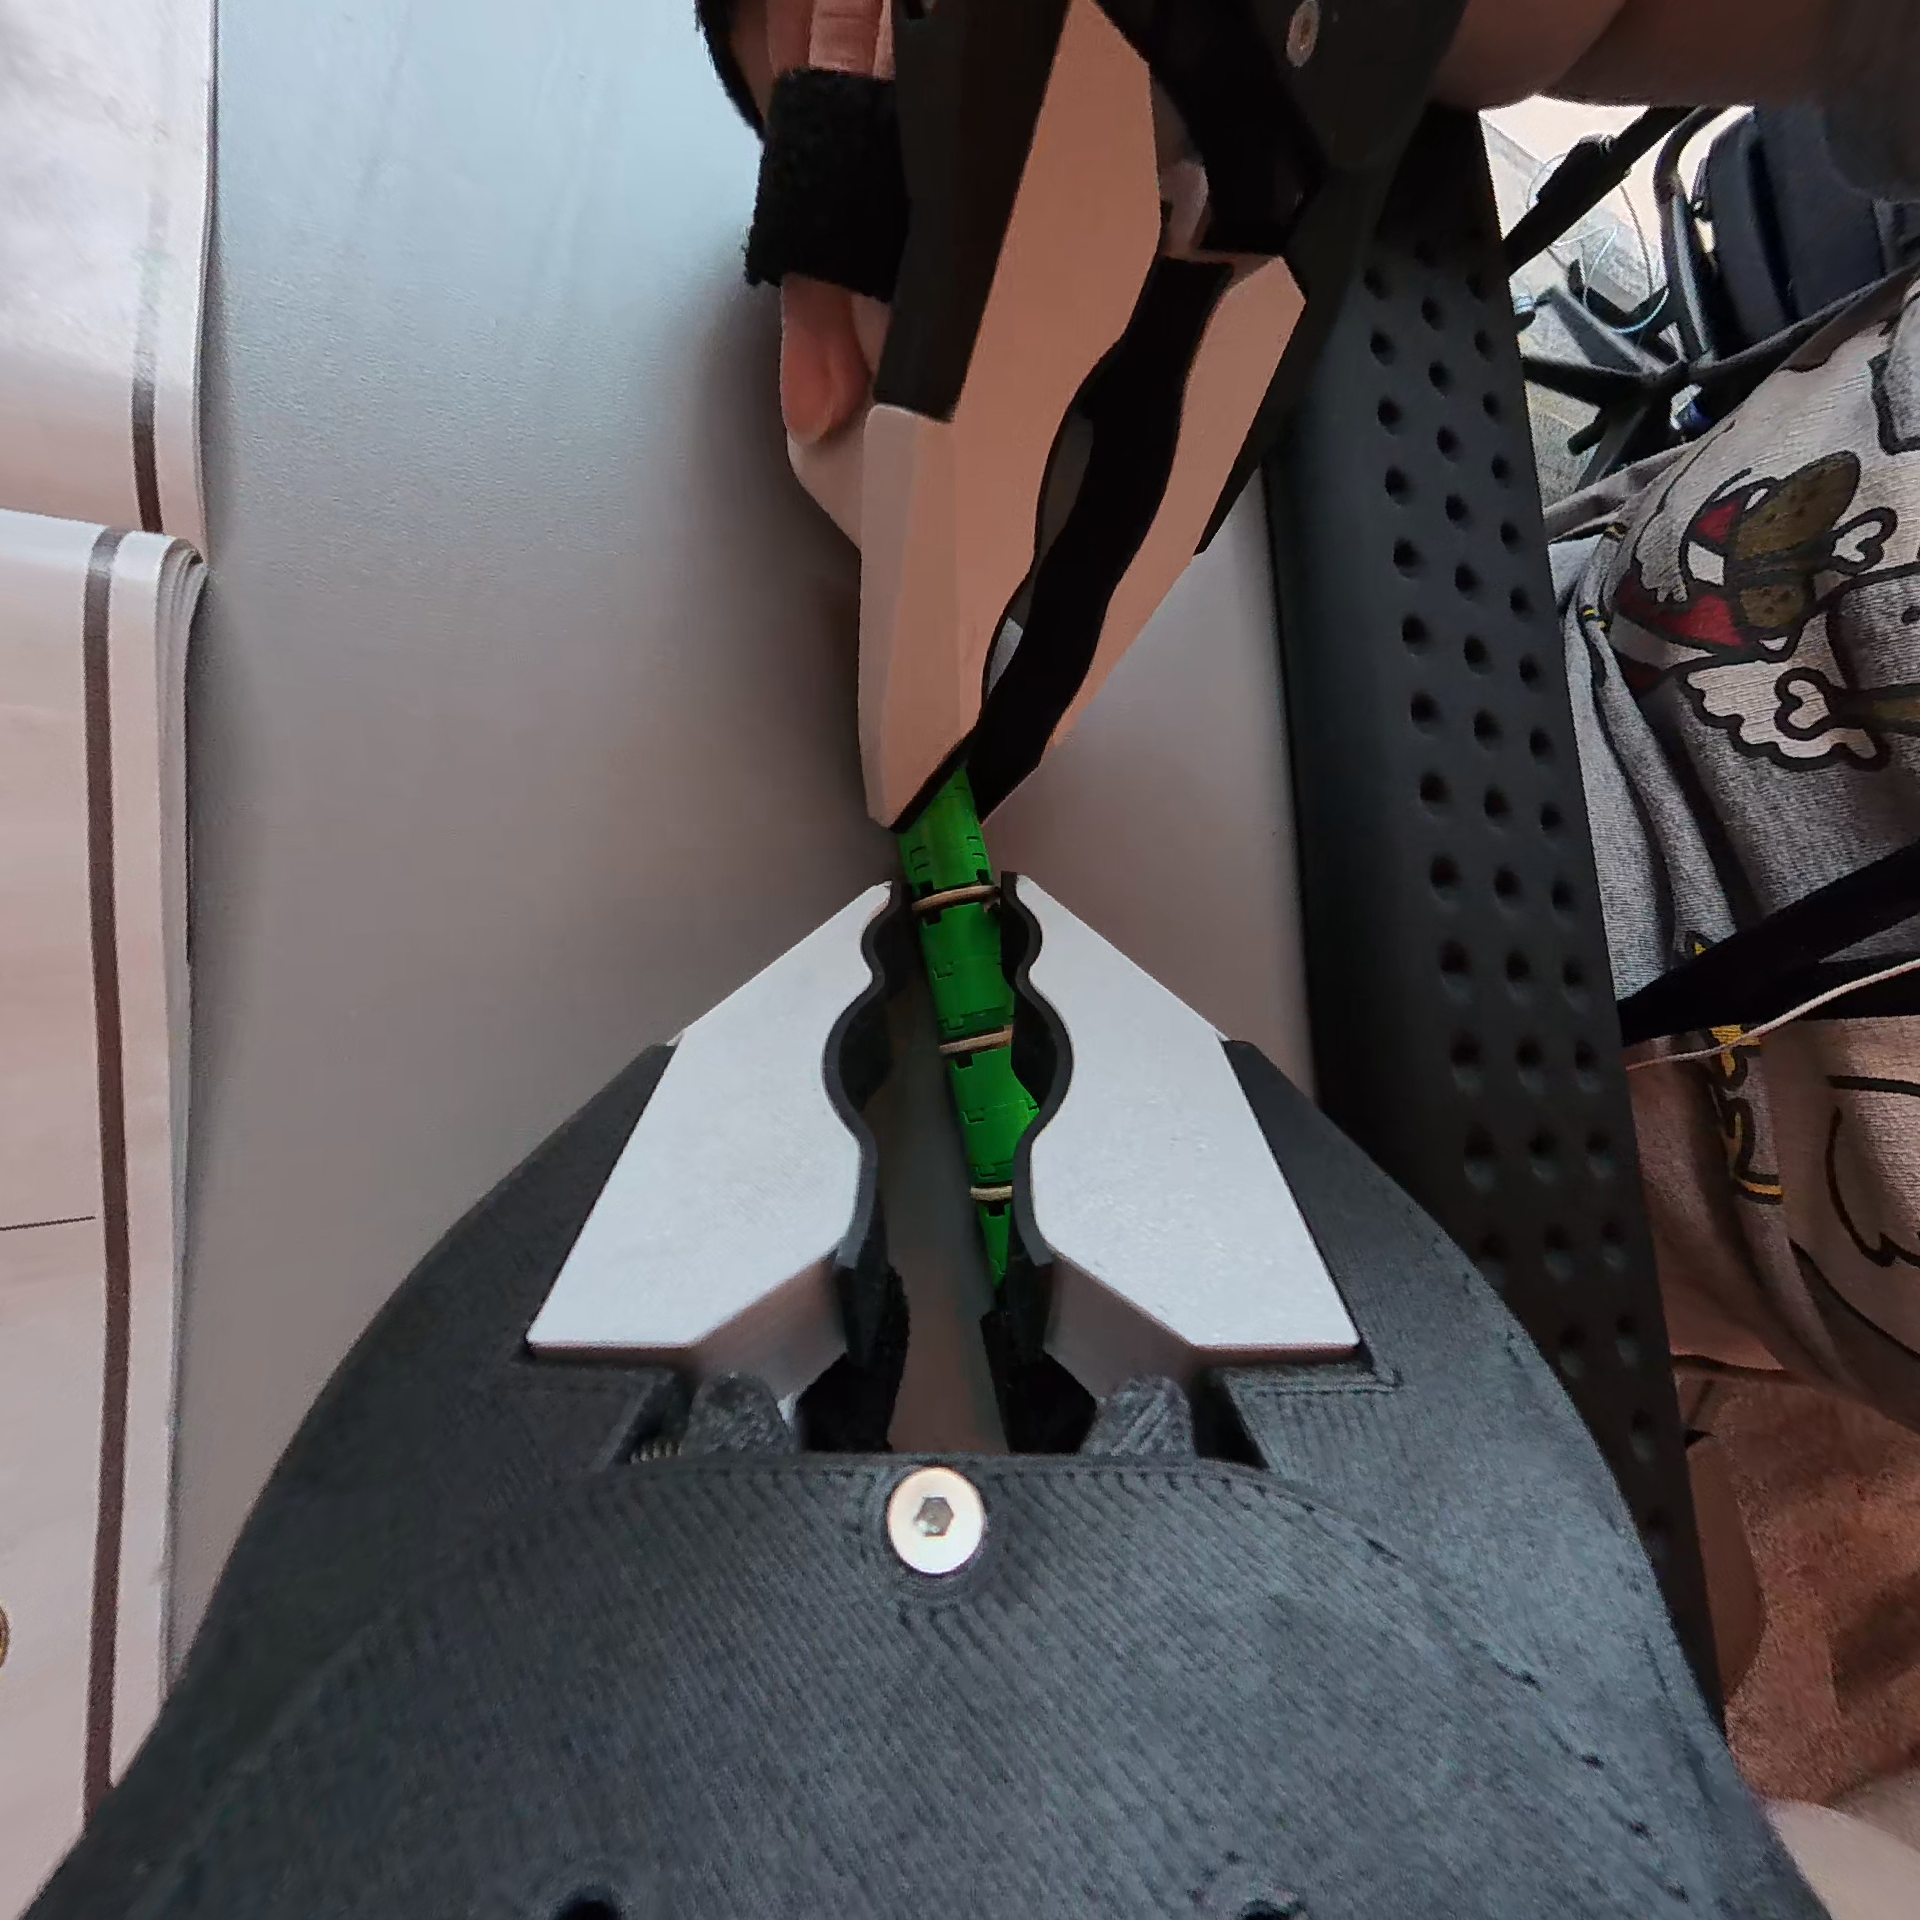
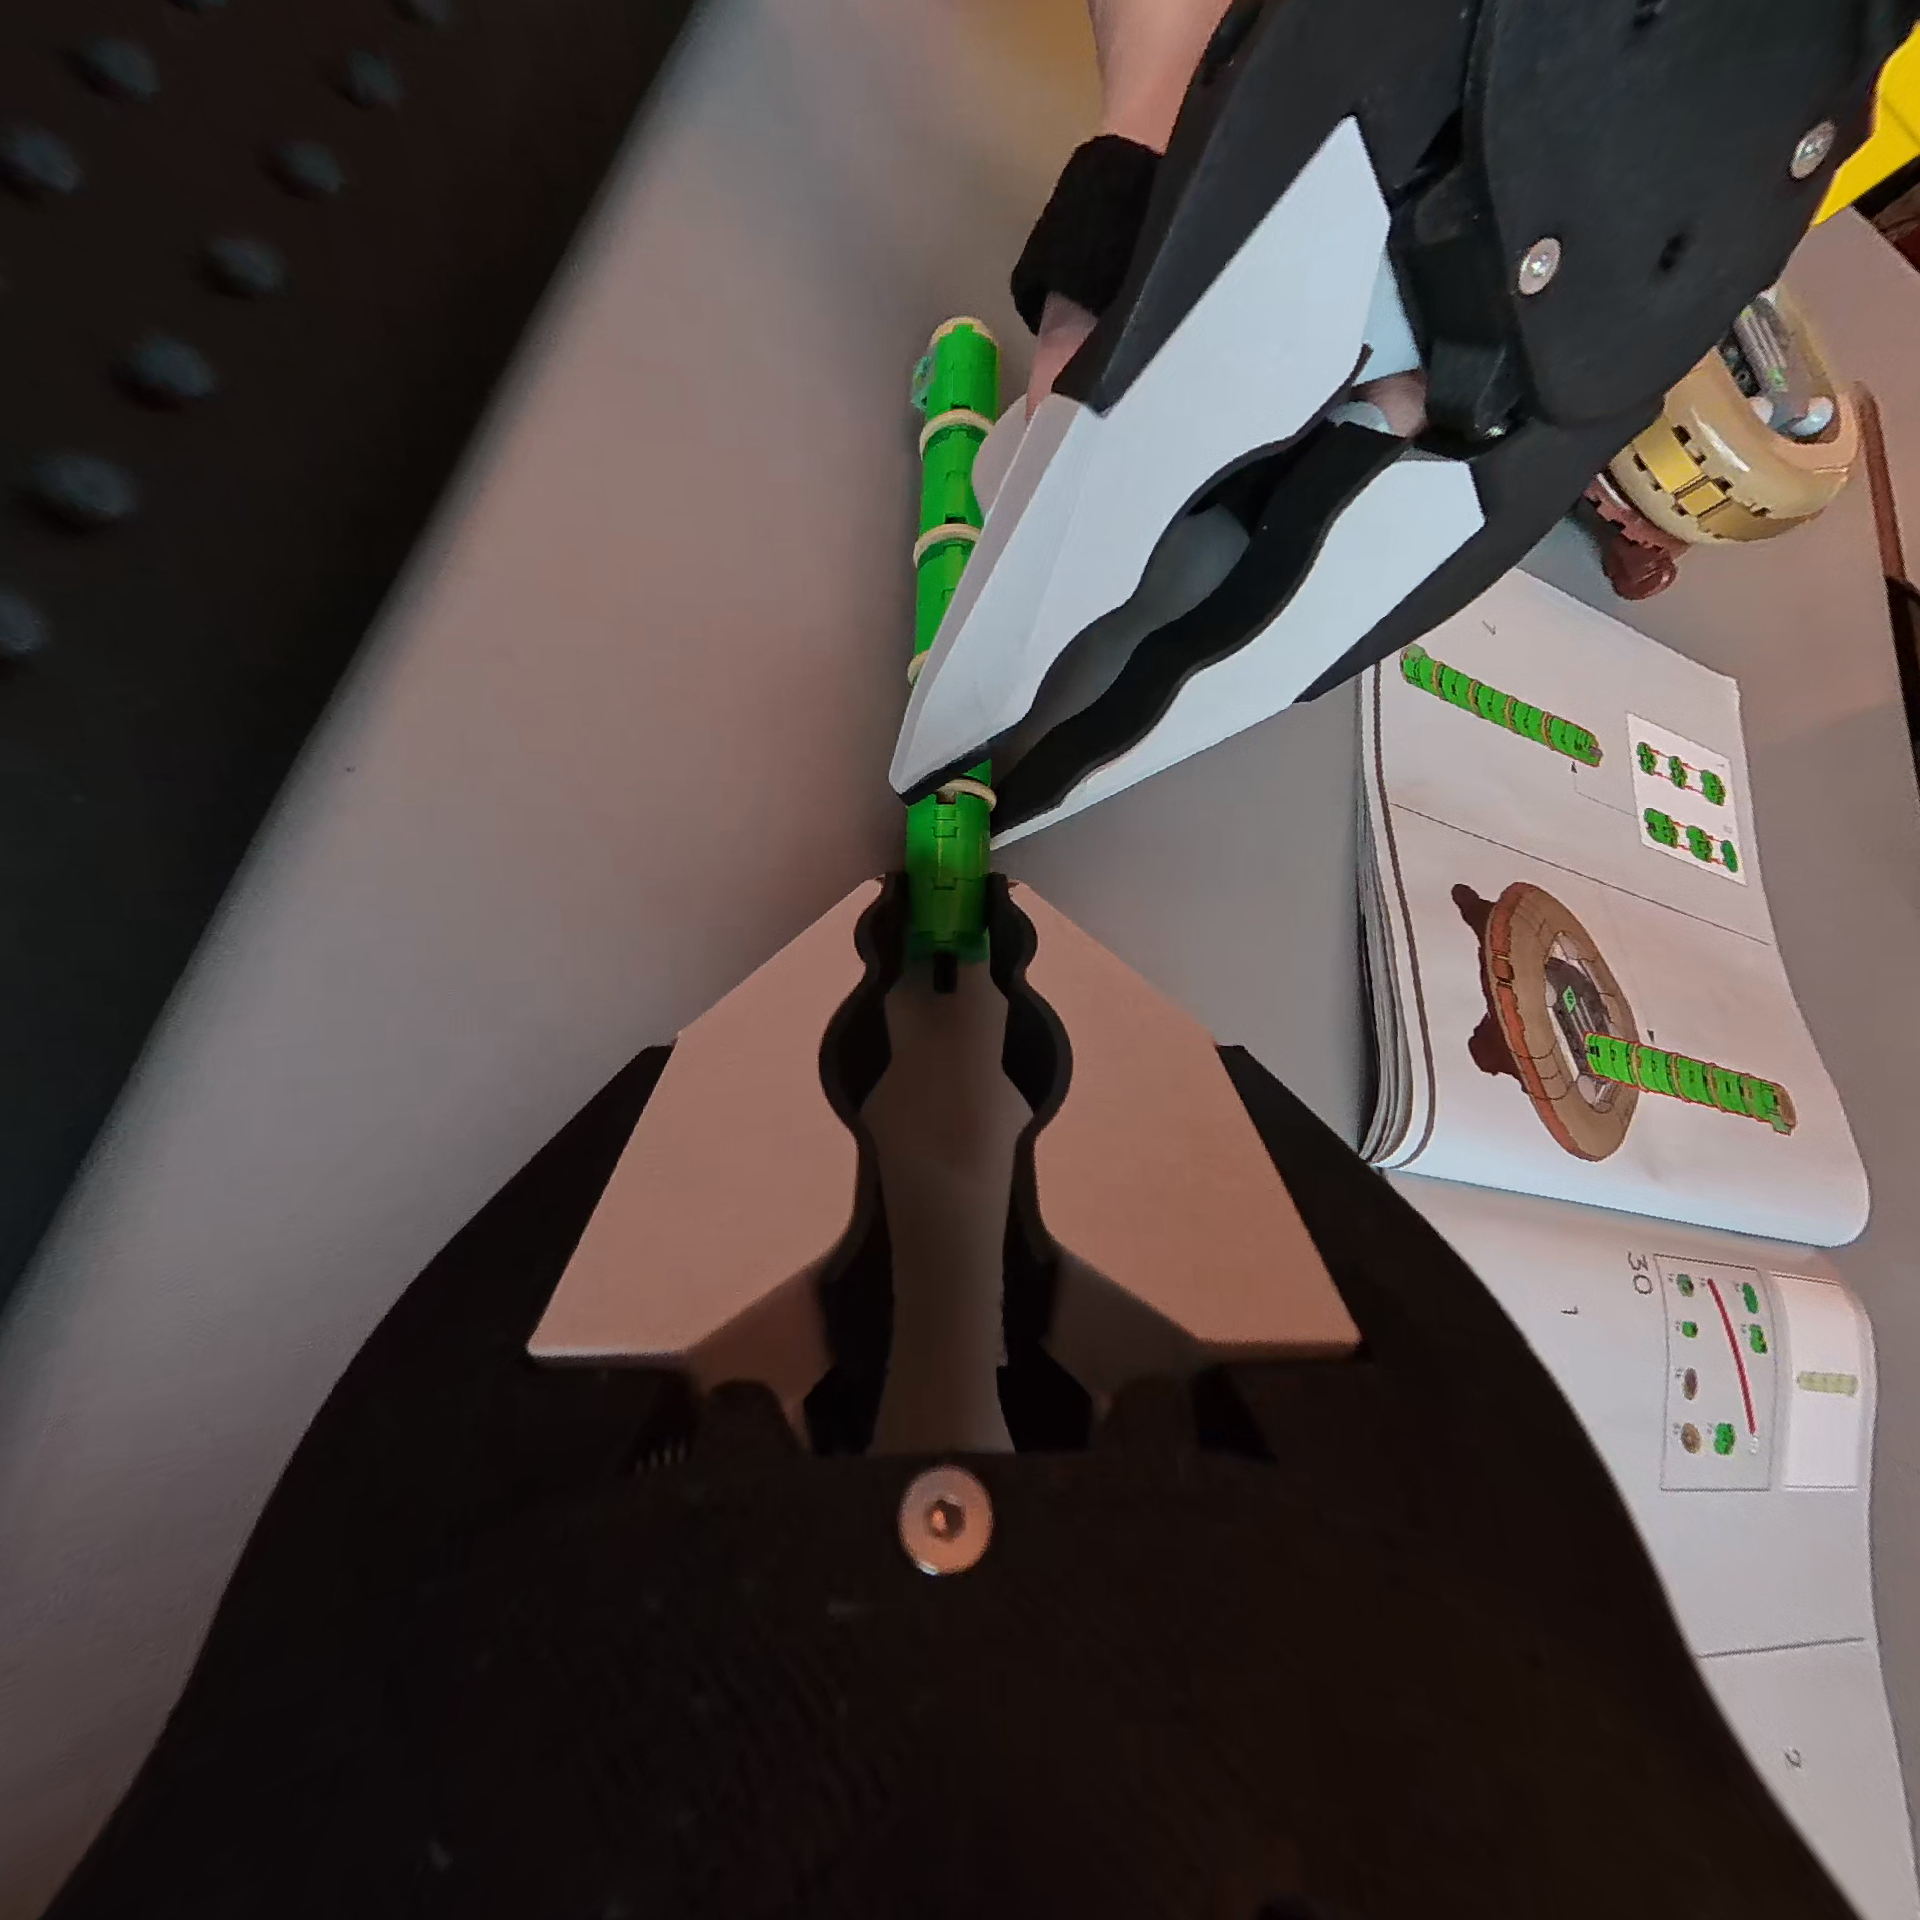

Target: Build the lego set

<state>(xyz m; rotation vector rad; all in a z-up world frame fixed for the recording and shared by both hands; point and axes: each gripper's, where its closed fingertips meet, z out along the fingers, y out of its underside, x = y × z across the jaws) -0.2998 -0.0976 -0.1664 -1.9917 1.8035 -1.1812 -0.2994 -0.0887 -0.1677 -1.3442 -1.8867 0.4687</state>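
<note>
Running lengthwise between both grippers above the table (image 2: 623, 727), the green stalk (image 2: 948, 582) is clamped along its length by the left gripper (image 1: 951, 894), its near end pinched by the right gripper (image 2: 943, 883), well left of the round base (image 2: 1725, 457).

Each camera sits close behind its own fingers, looking down at the desk (image 1: 468, 727). Both views share the green lego stalk (image 1: 961, 997): the left wrist view faces it from one end, the right wrist view from the opposite end, each showing the other hand-held gripper beyond the stalk.
</note>
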